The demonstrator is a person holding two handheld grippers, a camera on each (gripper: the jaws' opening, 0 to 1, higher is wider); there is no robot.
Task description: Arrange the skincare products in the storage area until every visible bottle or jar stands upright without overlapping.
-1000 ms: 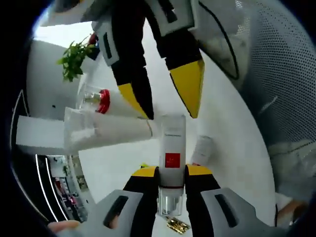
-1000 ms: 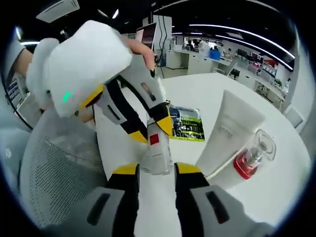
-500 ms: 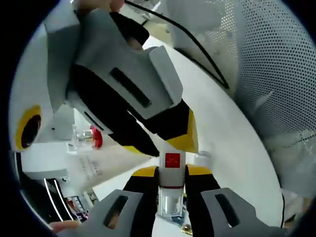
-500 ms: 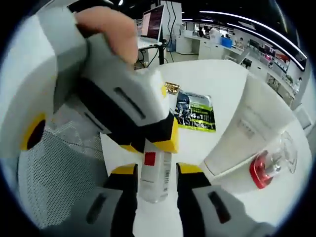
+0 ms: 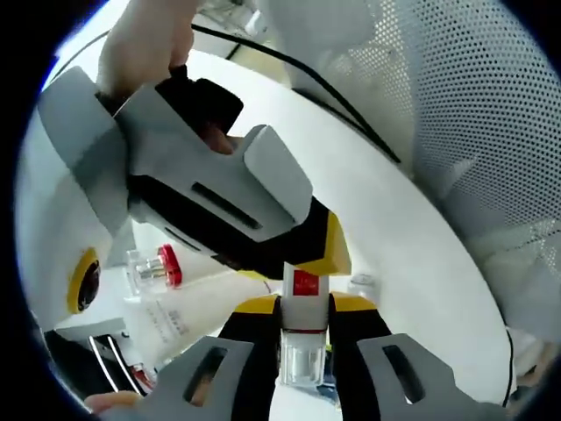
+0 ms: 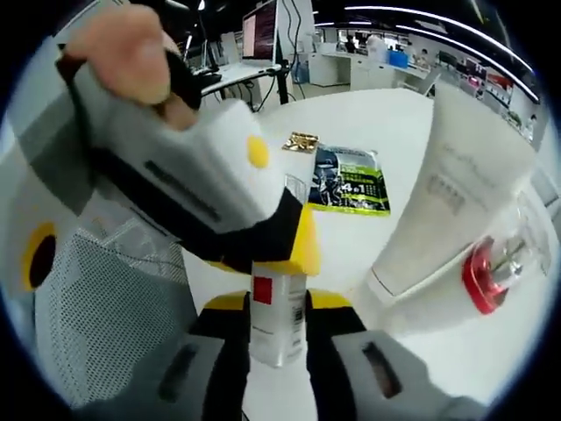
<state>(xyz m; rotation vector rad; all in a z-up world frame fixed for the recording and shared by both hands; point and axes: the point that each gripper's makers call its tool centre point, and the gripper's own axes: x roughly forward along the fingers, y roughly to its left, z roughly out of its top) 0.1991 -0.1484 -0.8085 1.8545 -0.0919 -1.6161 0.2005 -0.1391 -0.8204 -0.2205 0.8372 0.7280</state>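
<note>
Two grippers clamp one slim white bottle point(image 5: 304, 303) above the round white table point(image 5: 412, 263): the left gripper point(image 5: 303, 307) pinches its clear-capped end, the right gripper point(image 6: 274, 303) its body. Beside them, a white tube point(image 6: 447, 202) rests against a clear, red-collared bottle point(image 6: 491, 272), while a green sachet point(image 6: 351, 189) lies near the table's far edge.

Both views are evenly lit from overhead; ceiling strip lights point(image 6: 456, 17) are seen in the right gripper view. The white table point(image 5: 386, 237) is near blown out in the left gripper view. Shadows are soft and faint. Strong fisheye bending is noted at the edges. The close gripper housing is blurred; the clear-capped bottle point(image 6: 500, 267) is smeared near the rim.
</note>
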